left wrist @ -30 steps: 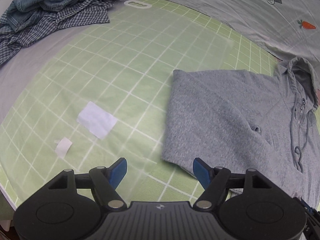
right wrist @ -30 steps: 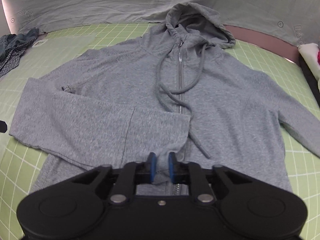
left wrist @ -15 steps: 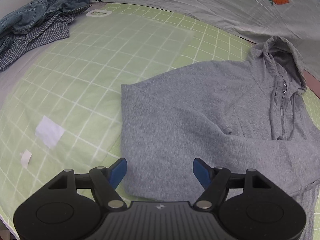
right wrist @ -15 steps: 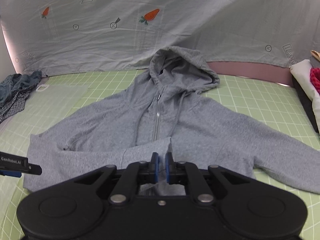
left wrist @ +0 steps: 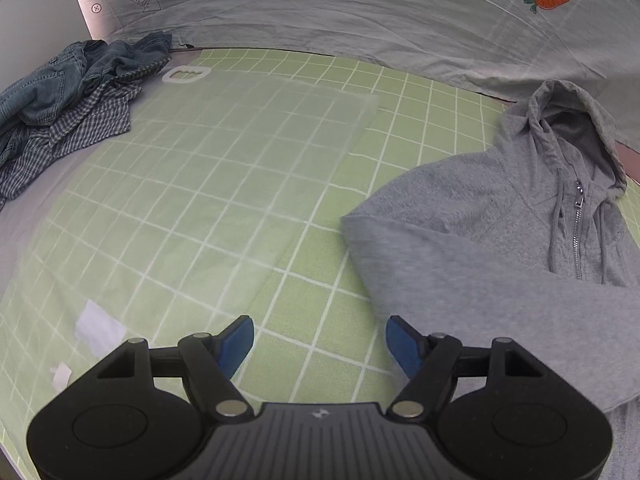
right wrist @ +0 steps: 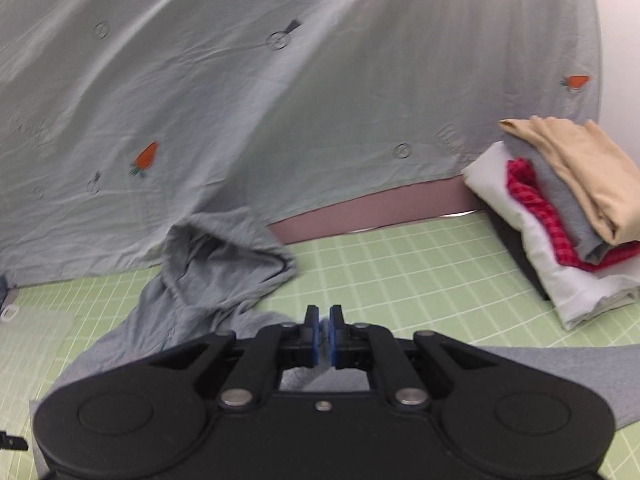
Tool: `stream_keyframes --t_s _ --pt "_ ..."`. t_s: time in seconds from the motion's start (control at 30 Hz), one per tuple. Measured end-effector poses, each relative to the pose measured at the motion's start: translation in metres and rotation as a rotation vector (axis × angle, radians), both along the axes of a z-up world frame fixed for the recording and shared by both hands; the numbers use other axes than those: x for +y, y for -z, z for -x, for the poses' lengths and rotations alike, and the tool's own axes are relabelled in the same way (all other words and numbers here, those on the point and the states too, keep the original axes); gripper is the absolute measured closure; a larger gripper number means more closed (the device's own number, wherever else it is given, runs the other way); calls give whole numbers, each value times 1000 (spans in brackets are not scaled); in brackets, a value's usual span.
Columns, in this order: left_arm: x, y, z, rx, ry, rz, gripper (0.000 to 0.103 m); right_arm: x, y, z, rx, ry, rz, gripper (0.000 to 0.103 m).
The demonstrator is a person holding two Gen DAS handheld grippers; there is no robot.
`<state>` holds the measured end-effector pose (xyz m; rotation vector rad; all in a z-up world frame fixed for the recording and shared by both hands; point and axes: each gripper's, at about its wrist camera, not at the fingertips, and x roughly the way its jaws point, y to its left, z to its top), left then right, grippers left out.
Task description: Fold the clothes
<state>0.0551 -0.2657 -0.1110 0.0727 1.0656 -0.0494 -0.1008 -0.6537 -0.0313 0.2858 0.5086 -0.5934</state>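
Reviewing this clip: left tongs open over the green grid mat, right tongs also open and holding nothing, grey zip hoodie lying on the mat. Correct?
Not quite. The right wrist view shows the right tongs shut on fabric of the grey zip hoodie. The left tongs are open over the green grid mat, as stated.

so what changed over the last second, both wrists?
The right gripper stayed shut on the hoodie fabric and tilted up: its view went from the whole hoodie to the hood, backdrop and folded stack. The left gripper stayed open, holding nothing, and drew back from the hoodie's folded sleeve edge, which now sits by its right finger. The denim pile didn't move.
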Motion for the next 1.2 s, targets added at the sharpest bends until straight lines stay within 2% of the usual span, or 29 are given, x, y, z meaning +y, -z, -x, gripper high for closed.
stream_keyframes --t_s 0.07,0.13,0.2,0.3,0.33,0.37,0.43,0.53,0.63,0.73,0.9,1.1,1.2 --pt "-4 0 -2 -6 15 -14 29 -24 -6 15 -24 105 33 103" --pt "-9 1 -3 -8 32 -30 29 -47 -12 35 -34 250 75 103" --pt "-14 4 -4 4 51 -33 29 -69 -11 55 -38 370 58 103" --pt "-21 9 -3 24 76 -37 29 -87 7 68 26 397 -23 98" --pt "-24 11 -2 29 86 -42 28 -84 17 67 46 370 -52 91" --pt "-26 13 -2 34 95 -47 28 -82 26 67 65 342 -81 72" --pt "-30 15 0 41 108 -55 28 -66 49 59 115 268 -123 55" --pt "-29 16 3 49 113 -62 27 -45 77 34 211 169 -164 52" --pt "-28 17 5 56 116 -69 23 -28 97 11 302 101 -176 37" --pt "-27 20 6 67 113 -75 23 -17 104 -1 328 60 -164 33" --pt "-30 25 7 80 119 -90 23 -20 105 -4 325 71 -179 29" --pt "-32 31 10 91 129 -116 22 -29 101 0 262 90 -223 26" --pt "-30 36 12 116 131 -137 22 -30 100 -2 231 65 -236 23"
